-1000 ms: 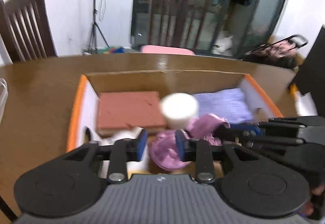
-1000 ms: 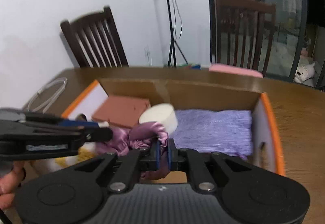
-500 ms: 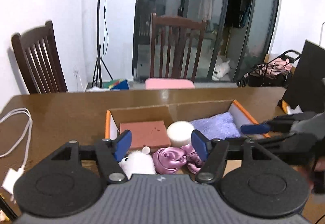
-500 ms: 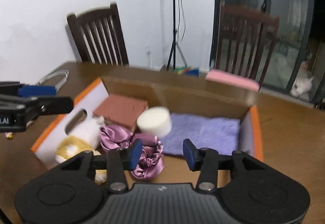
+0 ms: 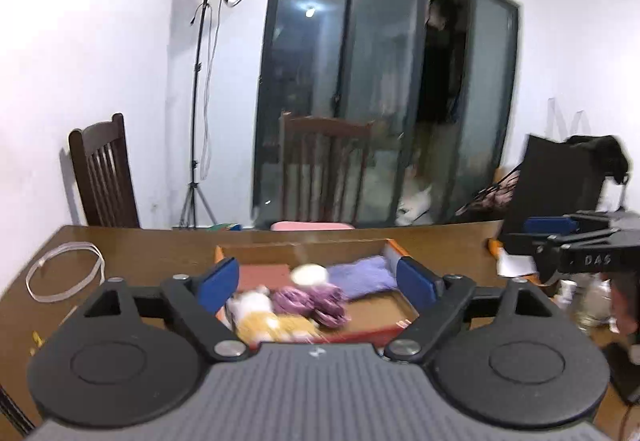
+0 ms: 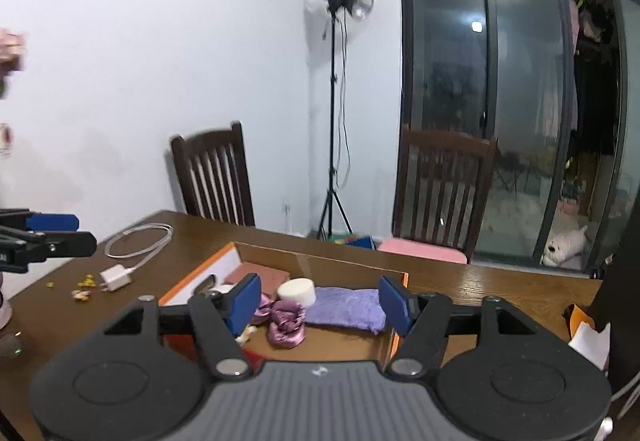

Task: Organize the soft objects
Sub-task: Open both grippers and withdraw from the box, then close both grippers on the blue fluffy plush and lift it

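Both the left gripper (image 5: pixel 316 281) and right gripper (image 6: pixel 320 299) have just been opening; their fingers stand spread with nothing between them. Beyond them on the table (image 6: pixel 500 289), the cardboard box (image 6: pixel 320 261) holds the purple scrunchie (image 6: pixel 286 323), white foam puck (image 6: pixel 297 291), lilac cloth (image 6: pixel 346 307) and brown sponge (image 6: pixel 260 275). Judged a release step completed; the next move calls for locating any soft item outside the box.

Orange-rimmed box (image 6: pixel 394 337), shiny purple scrunchie (image 6: pixel 285 323), lavender cloth (image 6: pixel 346 307), white sponge (image 6: pixel 297 291), terracotta block (image 6: pixel 258 275).

Both the left gripper (image 5: pixel 316 281) and the right gripper (image 6: pixel 318 299) stood wide, jaws having just been opening, nothing between them.
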Demonstrator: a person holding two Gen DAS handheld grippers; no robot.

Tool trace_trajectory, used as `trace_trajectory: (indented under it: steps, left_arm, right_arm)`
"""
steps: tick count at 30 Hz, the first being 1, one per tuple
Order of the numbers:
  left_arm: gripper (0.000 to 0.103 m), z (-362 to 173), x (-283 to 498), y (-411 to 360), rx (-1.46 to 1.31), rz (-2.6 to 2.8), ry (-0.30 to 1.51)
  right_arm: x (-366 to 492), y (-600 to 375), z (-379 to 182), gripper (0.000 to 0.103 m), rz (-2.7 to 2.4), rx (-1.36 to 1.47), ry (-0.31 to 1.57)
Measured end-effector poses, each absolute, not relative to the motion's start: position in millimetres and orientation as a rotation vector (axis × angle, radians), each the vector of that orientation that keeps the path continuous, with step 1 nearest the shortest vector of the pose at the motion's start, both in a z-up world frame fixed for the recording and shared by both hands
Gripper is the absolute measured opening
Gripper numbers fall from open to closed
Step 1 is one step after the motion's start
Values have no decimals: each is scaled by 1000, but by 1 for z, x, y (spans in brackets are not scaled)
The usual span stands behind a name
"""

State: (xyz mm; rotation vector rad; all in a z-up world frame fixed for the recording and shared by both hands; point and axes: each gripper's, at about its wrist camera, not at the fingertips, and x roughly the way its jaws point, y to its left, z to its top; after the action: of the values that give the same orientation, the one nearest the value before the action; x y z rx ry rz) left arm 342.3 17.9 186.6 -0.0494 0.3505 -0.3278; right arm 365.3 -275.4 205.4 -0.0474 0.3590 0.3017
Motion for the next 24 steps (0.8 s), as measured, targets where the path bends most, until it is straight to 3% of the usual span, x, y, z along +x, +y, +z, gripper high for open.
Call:
trace_trajectory:
  steps: [6,11,21,22,24]
  left_arm:
    - [93,139,254,21,-128,-337,352]
    - [94,102,205,15,-73,-296,379]
    - [95,86,232,-1,-138,-296,457]
    - [94,84,239,-5,-163,-302,470]
    - [90,78,257,-13,-203,-316,495]
  right_arm:
    - [265,-278,153,70,289,-88,278]
    - [206,-287,102,80,319,22,307]
    - [200,-296,64,79,327,93,389]
    - [207,-296,64,78,335,106,395]
    - [226,-294,63,64,346,118,404]
